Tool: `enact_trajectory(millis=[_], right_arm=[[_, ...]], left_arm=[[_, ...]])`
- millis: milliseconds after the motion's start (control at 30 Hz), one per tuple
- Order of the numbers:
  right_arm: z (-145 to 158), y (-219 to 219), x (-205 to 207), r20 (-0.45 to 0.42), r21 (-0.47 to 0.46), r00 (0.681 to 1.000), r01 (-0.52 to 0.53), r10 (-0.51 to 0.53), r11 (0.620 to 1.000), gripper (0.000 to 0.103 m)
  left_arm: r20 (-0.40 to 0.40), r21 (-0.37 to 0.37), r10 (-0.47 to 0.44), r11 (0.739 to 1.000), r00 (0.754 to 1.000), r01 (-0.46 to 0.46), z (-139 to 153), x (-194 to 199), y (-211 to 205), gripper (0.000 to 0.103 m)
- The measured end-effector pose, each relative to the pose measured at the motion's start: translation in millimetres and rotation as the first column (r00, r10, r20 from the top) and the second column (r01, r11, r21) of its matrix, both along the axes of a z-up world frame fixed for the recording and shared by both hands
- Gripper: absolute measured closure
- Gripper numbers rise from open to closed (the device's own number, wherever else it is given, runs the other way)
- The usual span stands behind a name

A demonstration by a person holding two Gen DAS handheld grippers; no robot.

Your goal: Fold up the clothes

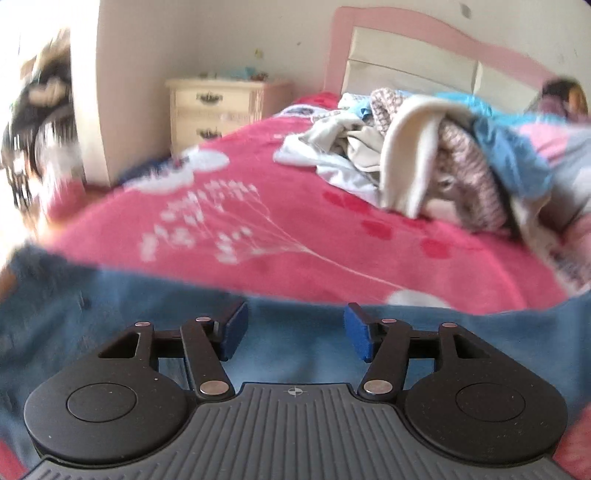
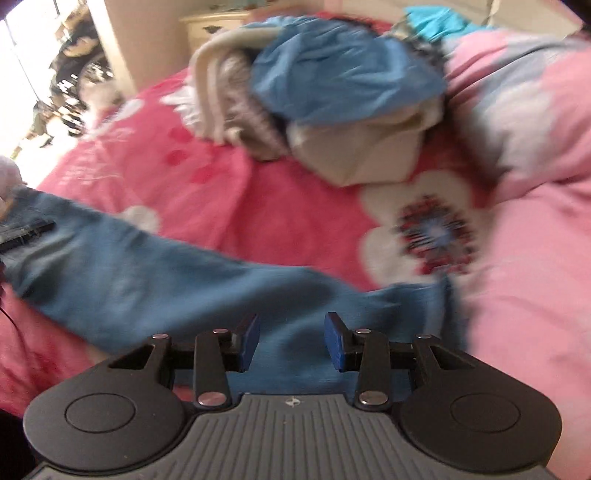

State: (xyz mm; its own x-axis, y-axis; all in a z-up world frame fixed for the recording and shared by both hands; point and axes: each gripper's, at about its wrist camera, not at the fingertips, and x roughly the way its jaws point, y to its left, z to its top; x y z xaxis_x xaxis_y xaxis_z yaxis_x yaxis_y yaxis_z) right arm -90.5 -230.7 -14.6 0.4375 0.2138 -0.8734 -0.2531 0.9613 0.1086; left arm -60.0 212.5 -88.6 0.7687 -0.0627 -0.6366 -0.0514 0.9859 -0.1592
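Observation:
A blue denim garment (image 1: 110, 314) lies spread across the near part of the pink bed cover. My left gripper (image 1: 295, 328) stands open just above it, its blue pads wide apart with only cloth beneath them. In the right wrist view the same blue garment (image 2: 166, 280) runs as a long band from the left edge to the middle. My right gripper (image 2: 291, 339) is open over its right end, nothing held between the pads. A pile of unfolded clothes (image 1: 436, 155) sits farther back on the bed, with a cream piece and a light blue piece (image 2: 343, 74) on top.
The pink flowered bed cover (image 1: 258, 206) fills the middle. A pink quilt (image 2: 528, 147) bulges at the right. A cream nightstand (image 1: 218, 107) stands by the wall beside the pink headboard (image 1: 424, 29). At the left edge a hand (image 2: 7, 181) touches the garment.

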Motion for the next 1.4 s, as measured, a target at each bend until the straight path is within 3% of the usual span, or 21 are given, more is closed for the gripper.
enact_trajectory(millis=[100,167,267,333,400,500,633,800,833,967,1067,1233,1333,1400], right_arm=[[-12,24,3,-0.010,0.110,0.999,-0.049,0.051,0.993,0.062],[-19,44,7,-0.019,0.172,0.996,-0.078,0.083,0.982,0.061],[-27,71,13,-0.045,0.285,0.992,-0.100,0.118,0.953,0.060],[-37,83,14,-0.101,0.405,0.988,-0.065,0.115,0.912,0.060],[-54,90,13,-0.190,0.525,0.977,0.019,0.096,0.851,0.056],[-96,97,5,-0.394,0.649,0.917,0.233,0.059,0.725,0.056],[-147,105,-19,-0.578,0.678,0.816,0.491,-0.017,0.547,0.053],[-181,119,-37,-0.668,0.667,0.741,0.638,-0.070,0.385,0.052],[-184,121,-36,-0.668,0.666,0.740,0.642,-0.080,0.381,0.052],[-190,131,-28,-0.640,0.682,0.756,0.641,-0.136,0.352,0.052],[-201,139,-28,-0.667,0.667,0.726,0.683,-0.168,0.299,0.052],[-205,150,-41,-0.726,0.616,0.660,0.749,-0.193,0.244,0.052],[-204,155,-51,-0.744,0.592,0.635,0.771,-0.208,0.235,0.053],[-210,153,-56,-0.761,0.559,0.596,0.803,-0.257,0.208,0.056]], left_arm=[[-0.037,-0.092,0.057,0.994,0.998,-0.060,-2,-25,1,0.045],[-0.041,-0.105,0.149,0.983,0.988,-0.153,0,-43,7,0.045],[-0.025,-0.105,0.342,0.933,0.939,-0.343,4,-70,35,0.045],[-0.025,-0.102,0.484,0.869,0.874,-0.484,5,-84,61,0.044],[-0.045,-0.100,0.626,0.773,0.779,-0.627,2,-96,94,0.044],[-0.039,-0.091,0.760,0.644,0.649,-0.760,-6,-108,132,0.042],[-0.029,-0.219,0.785,0.599,0.619,-0.770,-16,-108,160,0.036],[-0.080,-0.385,0.795,0.532,0.602,-0.754,-29,-107,187,0.035],[-0.091,-0.423,0.793,0.517,0.603,-0.744,-31,-109,191,0.035],[-0.101,-0.496,0.768,0.512,0.633,-0.701,-43,-106,203,0.036],[-0.105,-0.544,0.752,0.504,0.651,-0.671,-51,-103,211,0.044],[-0.096,-0.516,0.790,0.481,0.606,-0.709,-49,-99,202,0.061],[-0.081,-0.502,0.793,0.490,0.603,-0.713,-45,-101,198,0.065],[-0.073,-0.499,0.791,0.499,0.608,-0.709,-43,-101,198,0.066]])
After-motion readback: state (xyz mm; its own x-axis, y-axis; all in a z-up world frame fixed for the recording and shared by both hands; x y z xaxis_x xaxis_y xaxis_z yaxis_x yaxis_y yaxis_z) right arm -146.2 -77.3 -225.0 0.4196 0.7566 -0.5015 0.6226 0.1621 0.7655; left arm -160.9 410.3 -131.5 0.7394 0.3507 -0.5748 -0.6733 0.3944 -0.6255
